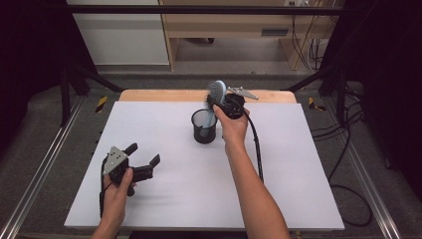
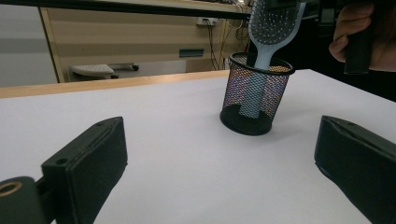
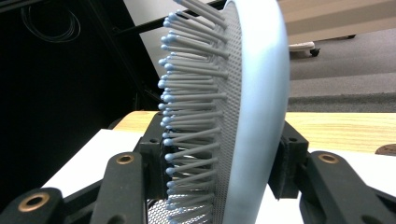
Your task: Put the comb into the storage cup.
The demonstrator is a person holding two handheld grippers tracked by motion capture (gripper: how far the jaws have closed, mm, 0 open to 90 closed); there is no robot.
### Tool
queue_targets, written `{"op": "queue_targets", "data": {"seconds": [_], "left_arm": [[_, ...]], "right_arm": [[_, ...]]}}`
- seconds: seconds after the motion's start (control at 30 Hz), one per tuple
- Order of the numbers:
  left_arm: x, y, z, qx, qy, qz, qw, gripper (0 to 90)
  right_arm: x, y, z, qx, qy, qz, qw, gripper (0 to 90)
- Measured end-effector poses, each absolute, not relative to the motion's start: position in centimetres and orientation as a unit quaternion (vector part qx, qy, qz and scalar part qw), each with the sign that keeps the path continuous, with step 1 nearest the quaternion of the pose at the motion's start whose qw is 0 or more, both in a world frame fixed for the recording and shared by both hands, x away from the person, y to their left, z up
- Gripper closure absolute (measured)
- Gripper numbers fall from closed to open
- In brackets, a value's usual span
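Right hand-held gripper (image 1: 219, 102) upright, clamping hairbrush (image 1: 216, 91) head.

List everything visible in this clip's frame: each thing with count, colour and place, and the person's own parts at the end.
hairbrush: one, light blue, handle down inside the cup, head clamped by the right hand-held gripper
mesh cup: one, black, upright near the middle of the table
table: one, white top with a wooden far edge
cabinet: one, light wood, on the floor behind the table
left hand-held gripper: one, black, jaws open, low over the table's left side
right hand-held gripper: one, black, shut on the brush head above the cup
hands: two, left hand, right hand
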State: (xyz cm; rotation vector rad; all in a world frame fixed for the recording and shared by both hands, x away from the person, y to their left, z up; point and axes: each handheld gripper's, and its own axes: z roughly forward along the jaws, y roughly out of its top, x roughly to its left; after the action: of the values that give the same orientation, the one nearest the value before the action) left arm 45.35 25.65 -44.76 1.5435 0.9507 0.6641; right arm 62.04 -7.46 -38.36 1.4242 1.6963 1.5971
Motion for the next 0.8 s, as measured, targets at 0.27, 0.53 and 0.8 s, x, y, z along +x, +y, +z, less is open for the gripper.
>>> {"op": "queue_targets", "data": {"seconds": [0.27, 0.53, 0.8], "left_arm": [[45.34, 25.53, -44.77, 0.659, 0.403, 0.283, 0.569, 2.6], [45.33, 25.52, -44.77, 0.659, 0.402, 0.281, 0.569, 2.6], [45.37, 25.5, -44.8, 0.66, 0.402, 0.28, 0.569, 2.6]], "right_arm": [[62.11, -7.64, -38.35, 0.514, 0.602, 0.578, 0.198, 50.7], [62.1, -7.7, -38.4, 0.515, 0.598, 0.582, 0.196, 50.6], [62.12, -7.93, -38.88, 0.522, 0.591, 0.586, 0.187, 50.6]]}}
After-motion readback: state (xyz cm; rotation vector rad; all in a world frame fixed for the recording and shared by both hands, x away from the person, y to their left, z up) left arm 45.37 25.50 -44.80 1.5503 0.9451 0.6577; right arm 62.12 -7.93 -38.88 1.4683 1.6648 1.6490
